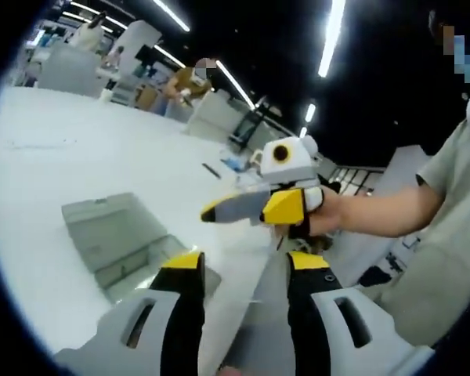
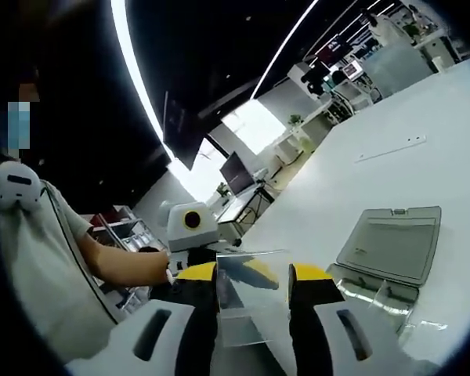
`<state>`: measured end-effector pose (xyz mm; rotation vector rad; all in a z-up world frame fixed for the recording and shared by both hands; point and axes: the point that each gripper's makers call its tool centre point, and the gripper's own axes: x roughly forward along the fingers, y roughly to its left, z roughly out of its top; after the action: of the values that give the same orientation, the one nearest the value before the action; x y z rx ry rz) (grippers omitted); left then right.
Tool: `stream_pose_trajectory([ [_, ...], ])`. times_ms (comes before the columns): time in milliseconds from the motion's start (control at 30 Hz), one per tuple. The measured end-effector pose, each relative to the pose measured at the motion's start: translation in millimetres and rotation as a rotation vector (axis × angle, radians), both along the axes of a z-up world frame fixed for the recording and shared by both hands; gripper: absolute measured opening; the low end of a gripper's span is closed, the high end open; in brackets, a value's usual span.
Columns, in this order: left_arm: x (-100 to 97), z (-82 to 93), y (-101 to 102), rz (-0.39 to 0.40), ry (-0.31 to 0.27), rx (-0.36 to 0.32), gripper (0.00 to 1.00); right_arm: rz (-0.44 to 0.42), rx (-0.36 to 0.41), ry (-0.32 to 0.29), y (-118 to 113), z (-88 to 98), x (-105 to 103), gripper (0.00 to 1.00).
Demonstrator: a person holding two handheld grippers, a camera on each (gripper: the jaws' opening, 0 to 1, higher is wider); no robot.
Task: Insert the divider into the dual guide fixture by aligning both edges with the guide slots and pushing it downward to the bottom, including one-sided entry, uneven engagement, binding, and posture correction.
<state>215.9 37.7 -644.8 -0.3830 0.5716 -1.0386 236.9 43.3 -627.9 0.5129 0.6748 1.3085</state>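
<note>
White tabletop filled the left half of the left gripper view, with ceiling light strips and office desks along the top of the frame. Left of centre lay the grey open box with its lid, the guide fixture.

At the bottom of that frame the left gripper had its yellow-tipped jaws set narrowly apart, with a pale sheet edge running up between them; whether they gripped it could not be told. At centre right came the right gripper, held in a person's hand.

In the right gripper view, its own yellow-tipped jaws rose at the bottom centre and pinched the clear divider between them. The fixture sat at lower right on the table.
</note>
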Motion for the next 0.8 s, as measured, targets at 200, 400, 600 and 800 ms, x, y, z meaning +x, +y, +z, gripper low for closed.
stream_pose_trajectory([
  [200, -2.2, -4.9, -2.0, 0.007, -0.003, 0.076, 0.39, -0.030, -0.050, 0.007, -1.3, -8.6, 3.4, 0.31],
  [400, -1.7, -7.3, -4.5, 0.027, 0.000, 0.153, 0.34, -0.066, -0.114, 0.020, -1.6, -21.4, 7.7, 0.31],
  [600, -2.0, -12.7, -7.3, 0.054, 0.008, 0.216, 0.30, -0.107, -0.175, 0.041, -0.8, -31.3, 10.1, 0.31],
  [800, -3.6, -22.4, -9.3, 0.081, 0.017, 0.288, 0.26, -0.150, -0.220, 0.057, -0.9, -38.0, 14.6, 0.31],
])
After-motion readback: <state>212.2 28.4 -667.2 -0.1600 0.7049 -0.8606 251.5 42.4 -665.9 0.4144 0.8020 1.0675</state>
